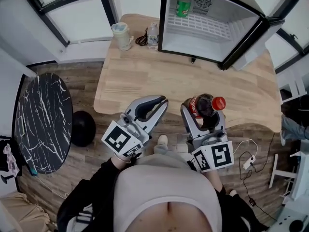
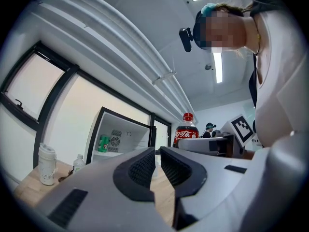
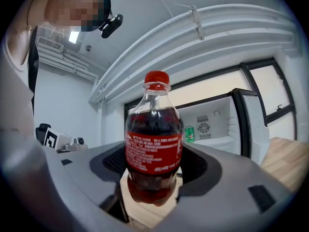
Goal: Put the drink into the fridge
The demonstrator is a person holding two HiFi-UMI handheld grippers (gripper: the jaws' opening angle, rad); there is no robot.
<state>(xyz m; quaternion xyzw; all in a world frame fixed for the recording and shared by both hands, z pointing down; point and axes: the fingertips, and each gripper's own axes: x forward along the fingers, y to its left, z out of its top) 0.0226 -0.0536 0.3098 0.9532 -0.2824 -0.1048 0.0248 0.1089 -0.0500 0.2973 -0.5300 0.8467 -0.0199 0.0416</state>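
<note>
My right gripper (image 1: 205, 111) is shut on a cola bottle (image 1: 206, 105) with a red cap and red label, held above the near edge of the wooden table (image 1: 145, 76). In the right gripper view the bottle (image 3: 153, 149) stands upright between the jaws. My left gripper (image 1: 153, 106) is beside it on the left, shut with nothing between its pads (image 2: 145, 168). The small fridge (image 1: 212, 23) stands at the table's far side with its door (image 1: 248, 40) swung open. A green can (image 1: 183, 7) stands on its upper shelf.
A white blender jug (image 1: 122, 36) and a small water bottle (image 1: 152, 35) stand left of the fridge. A round black marble table (image 1: 42, 122) is on the left, a black ball-like object (image 1: 83, 127) beside it. Cables and a power strip (image 1: 248, 161) lie on the floor at right.
</note>
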